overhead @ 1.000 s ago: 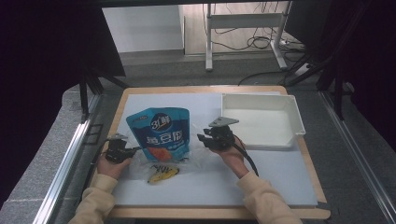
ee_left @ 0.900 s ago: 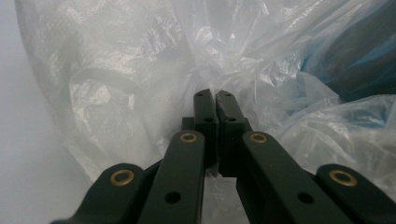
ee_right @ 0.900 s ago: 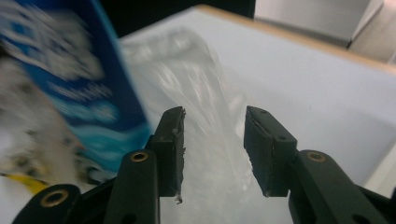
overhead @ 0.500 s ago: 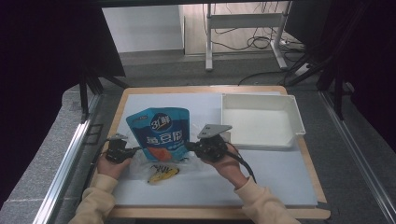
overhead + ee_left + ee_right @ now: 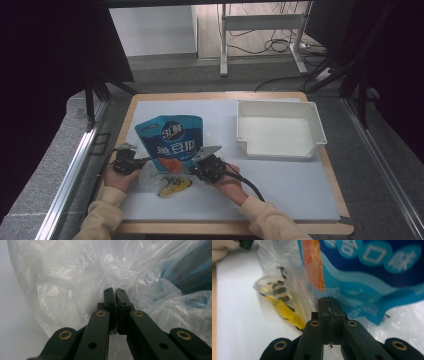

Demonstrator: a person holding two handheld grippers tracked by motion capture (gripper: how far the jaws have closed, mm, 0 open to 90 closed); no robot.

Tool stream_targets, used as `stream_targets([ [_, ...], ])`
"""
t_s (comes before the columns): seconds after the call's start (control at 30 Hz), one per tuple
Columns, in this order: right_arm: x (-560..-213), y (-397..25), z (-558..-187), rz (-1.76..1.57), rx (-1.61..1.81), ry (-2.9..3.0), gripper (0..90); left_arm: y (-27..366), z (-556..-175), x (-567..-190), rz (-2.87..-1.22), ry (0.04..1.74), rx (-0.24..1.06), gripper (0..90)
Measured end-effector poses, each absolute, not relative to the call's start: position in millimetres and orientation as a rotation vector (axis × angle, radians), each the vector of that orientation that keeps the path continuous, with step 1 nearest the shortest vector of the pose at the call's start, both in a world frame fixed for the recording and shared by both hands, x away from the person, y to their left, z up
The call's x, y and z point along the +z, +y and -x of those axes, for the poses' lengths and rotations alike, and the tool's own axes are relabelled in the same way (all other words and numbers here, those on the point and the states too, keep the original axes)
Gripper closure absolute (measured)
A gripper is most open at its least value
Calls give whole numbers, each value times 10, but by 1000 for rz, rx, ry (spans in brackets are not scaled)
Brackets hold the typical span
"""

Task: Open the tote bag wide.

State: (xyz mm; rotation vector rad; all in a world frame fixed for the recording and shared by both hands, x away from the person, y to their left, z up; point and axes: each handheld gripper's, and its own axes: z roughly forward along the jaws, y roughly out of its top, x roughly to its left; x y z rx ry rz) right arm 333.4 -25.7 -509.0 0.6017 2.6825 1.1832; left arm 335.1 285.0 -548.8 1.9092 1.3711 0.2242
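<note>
There are two grippers, one clear plastic bag, one blue pouch, one yellow packet and one white tray. The left gripper (image 5: 115, 291) has its two black jaws pressed together on a fold of the clear plastic bag (image 5: 75, 282) — the crinkly film bunches up right at the tips and spreads out ahead of this gripper and to both sides. The right gripper (image 5: 328, 301) is closed too, with a thin bit of the same bag's film caught between its jaws. Just ahead of the right gripper, nearly touching its tips, is the bottom edge of the blue pouch (image 5: 372, 277), which has white letters and an orange patch on it. Off to the side of the right gripper's tips, inside the clear film, lies the yellow packet (image 5: 279, 302) with black marks. From the high view, the two grippers face each other with the bag between them, and the blue pouch (image 5: 172, 142) sits in that gap, reaching away from the hands. The yellow packet (image 5: 172, 186) is between the two hands, closer to the person. The white tray (image 5: 280, 131) sits on the tabletop (image 5: 300, 185), well past the right gripper on its far side — nothing is in it.
</note>
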Motion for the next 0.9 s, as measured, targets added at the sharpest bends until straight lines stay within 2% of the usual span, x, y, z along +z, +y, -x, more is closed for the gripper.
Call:
stream_targets([
  [0.37, -5345, -145, -3320, -631, 1166, 2790, 891, 2850, -3354, -5489, -1907, 1371, 221, 892],
  [0.9, -5367, -84, -2982, -511, 1218, 2912, 891, 2856, -3354, -5489, -1911, 1367, 218, 892],
])
